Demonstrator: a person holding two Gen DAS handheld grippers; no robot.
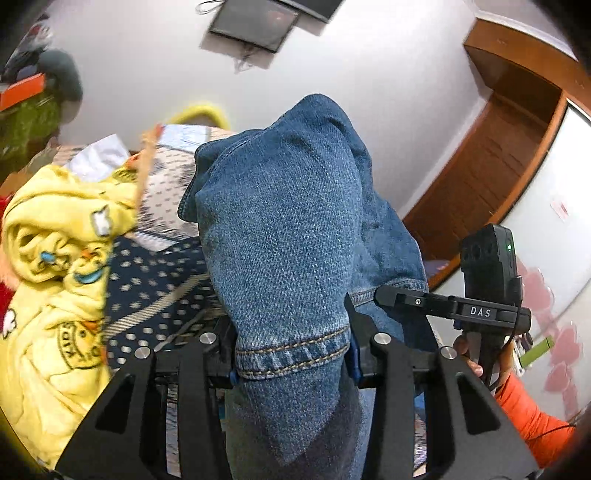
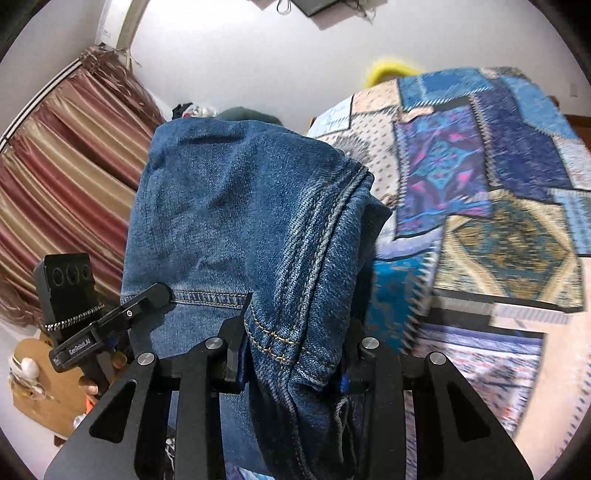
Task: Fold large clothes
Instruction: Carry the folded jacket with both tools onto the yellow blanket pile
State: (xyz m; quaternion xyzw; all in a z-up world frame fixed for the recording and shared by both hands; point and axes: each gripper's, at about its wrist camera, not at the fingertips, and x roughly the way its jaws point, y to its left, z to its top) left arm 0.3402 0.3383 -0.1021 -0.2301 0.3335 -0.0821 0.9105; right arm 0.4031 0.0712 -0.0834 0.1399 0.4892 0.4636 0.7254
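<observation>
**Both claws clamped on hems of lifted jeans**

Left wrist view only: crumpled yellow printed garment (image 1: 55, 266) at left, lying on a navy dotted patch of the bedspread (image 1: 155, 280). Wooden door frame (image 1: 509, 140) at right, dark screen (image 1: 258, 22) high on the white wall. The right gripper (image 1: 391, 297) shows here from outside, its finger tip against a stitched denim edge, an orange sleeve (image 1: 532, 417) below it.

Right wrist view only: striped maroon-and-gold curtain (image 2: 62, 177) at left; a wide stretch of patchwork bedspread (image 2: 498, 192) at right. The left gripper (image 2: 159, 295) appears at lower left, finger tip touching the hem line.

Jeans (image 1: 284, 229): held up off the bed, bunched and rising in front of each lens. In the left view the left gripper (image 1: 291, 354) is clenched on a stitched leg hem, denim filling the gap between its fingers and hanging below. In the right view the right gripper (image 2: 291, 354) pinches another hem fold of the jeans (image 2: 236, 214), a thick seam running up and right from the grip.
</observation>
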